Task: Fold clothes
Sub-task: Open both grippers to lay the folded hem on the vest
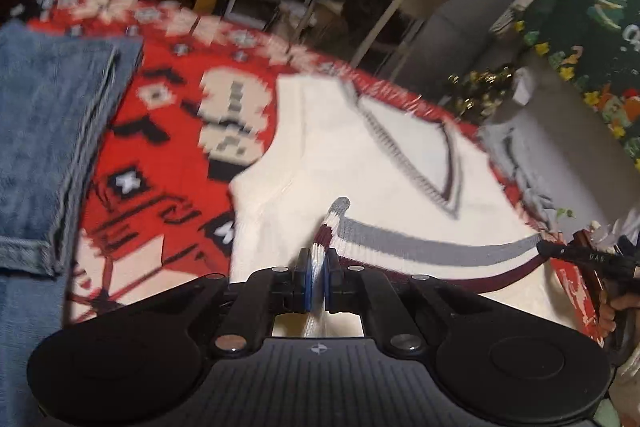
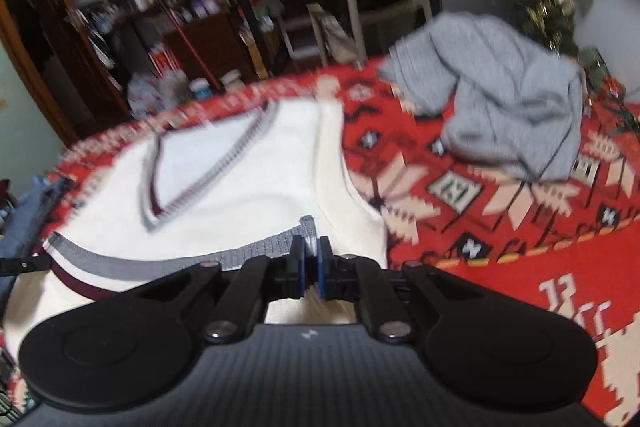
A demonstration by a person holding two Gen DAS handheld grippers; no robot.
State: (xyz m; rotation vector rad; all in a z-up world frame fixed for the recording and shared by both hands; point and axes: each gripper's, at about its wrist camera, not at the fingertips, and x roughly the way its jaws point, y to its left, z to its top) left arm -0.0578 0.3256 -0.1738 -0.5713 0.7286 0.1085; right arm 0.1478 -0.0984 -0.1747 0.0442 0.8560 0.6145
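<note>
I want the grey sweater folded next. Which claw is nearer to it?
Right. The right claw grips the white vest's hem, with the grey sweater just beyond on its right. The left claw holds the hem's far corner, beside the jeans.

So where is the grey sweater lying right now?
In the right wrist view, the grey sweater lies crumpled at upper right on the red patterned tablecloth, right of the white V-neck vest.

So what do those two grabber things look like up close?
Both look alike. The left gripper and right gripper are black, with two round discs at the sides, a ribbed plate with a small white mark in the middle, silver screw heads on jointed bars, and blue pads on the fingers. No cables or sleeves show.
</note>
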